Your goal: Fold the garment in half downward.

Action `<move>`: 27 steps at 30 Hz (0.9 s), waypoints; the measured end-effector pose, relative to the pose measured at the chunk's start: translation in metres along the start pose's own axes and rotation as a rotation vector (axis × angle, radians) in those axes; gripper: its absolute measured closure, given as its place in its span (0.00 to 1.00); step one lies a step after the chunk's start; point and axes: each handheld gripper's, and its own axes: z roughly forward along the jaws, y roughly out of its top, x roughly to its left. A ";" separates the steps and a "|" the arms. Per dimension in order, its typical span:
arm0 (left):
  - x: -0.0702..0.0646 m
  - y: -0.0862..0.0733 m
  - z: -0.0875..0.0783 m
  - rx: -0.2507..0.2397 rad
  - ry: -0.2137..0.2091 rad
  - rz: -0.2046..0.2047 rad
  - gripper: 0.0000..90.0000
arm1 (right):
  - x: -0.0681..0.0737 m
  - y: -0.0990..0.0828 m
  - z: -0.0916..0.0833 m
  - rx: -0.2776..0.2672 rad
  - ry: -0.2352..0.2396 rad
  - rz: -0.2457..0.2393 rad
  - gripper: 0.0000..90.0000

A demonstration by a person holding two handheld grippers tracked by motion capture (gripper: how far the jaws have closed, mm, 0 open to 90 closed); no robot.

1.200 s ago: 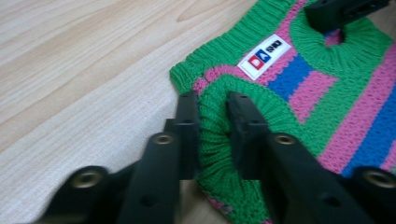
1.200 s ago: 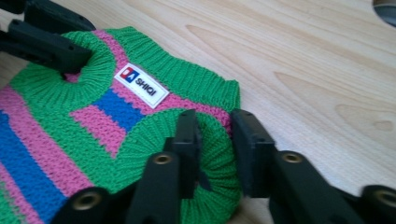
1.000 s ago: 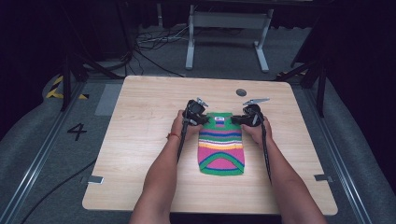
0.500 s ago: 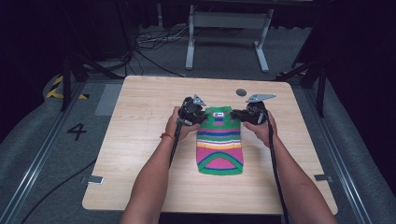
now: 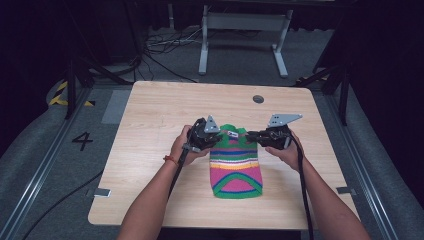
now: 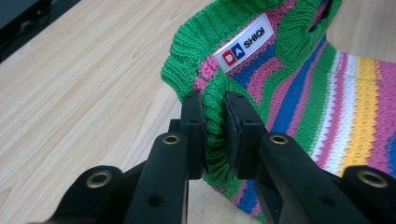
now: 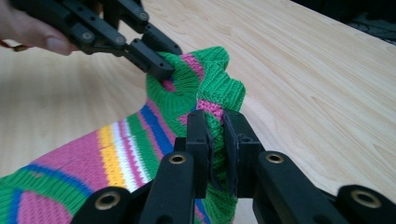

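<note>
Near the lower middle of the high view, the striped knit sweater (image 5: 236,167) lies flat on the counter (image 5: 150,200), hem toward the person. At its far end, the left gripper (image 6: 214,133) has its fingers clamped on the green collar. The right gripper (image 7: 215,149) pinches the collar's other side, lifting it off the wood.
</note>
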 end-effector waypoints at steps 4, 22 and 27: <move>-0.014 0.000 -0.008 -0.019 -0.022 0.055 0.87 | 0.008 -0.004 -0.011 -0.001 0.037 -0.032 0.91; -0.082 -0.041 -0.024 0.078 -0.110 0.240 0.86 | 0.066 -0.048 -0.035 0.190 0.184 -0.204 0.90; -0.092 -0.049 -0.027 0.126 -0.124 0.264 0.85 | 0.078 -0.057 -0.030 0.229 0.205 -0.229 0.90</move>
